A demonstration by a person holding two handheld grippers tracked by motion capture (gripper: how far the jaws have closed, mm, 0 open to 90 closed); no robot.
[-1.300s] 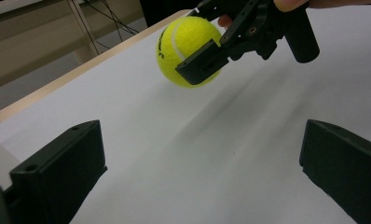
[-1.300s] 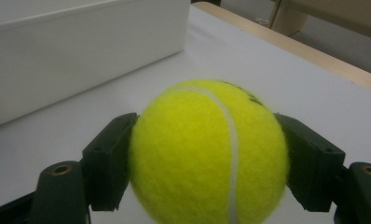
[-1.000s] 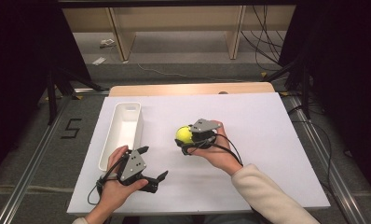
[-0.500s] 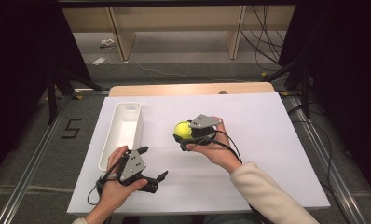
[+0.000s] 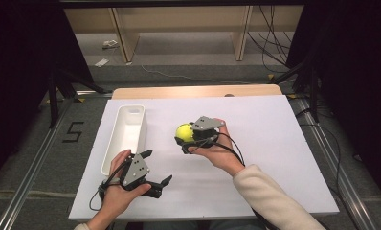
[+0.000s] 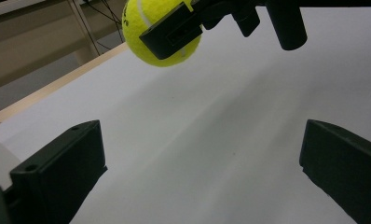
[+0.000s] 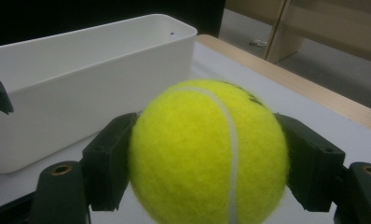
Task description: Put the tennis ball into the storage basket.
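The right gripper view looks straight along its jaws at a yellow ball (image 7: pixel 209 151) pinched between both pads, its white seam curving down the front, with a white bin (image 7: pixel 95 84) beyond it, to the ball's left. The high view shows the right tongs (image 5: pixel 183 135) holding that ball (image 5: pixel 184 132) near the middle of the board, the bin (image 5: pixel 125 136) well apart toward the left edge, and the left tongs (image 5: pixel 156 167) near the bin's near end. The left gripper view shows its own jaws spread wide with nothing but bare white surface between them, and, farther off, the ball (image 6: pixel 151 32) clamped and lifted clear of the surface. The surface is a white board (image 5: pixel 274 143) over a pale wooden tabletop (image 5: pixel 179 91); beyond it are grey floor, wooden furniture legs, loose cables and dark curtains on both sides.
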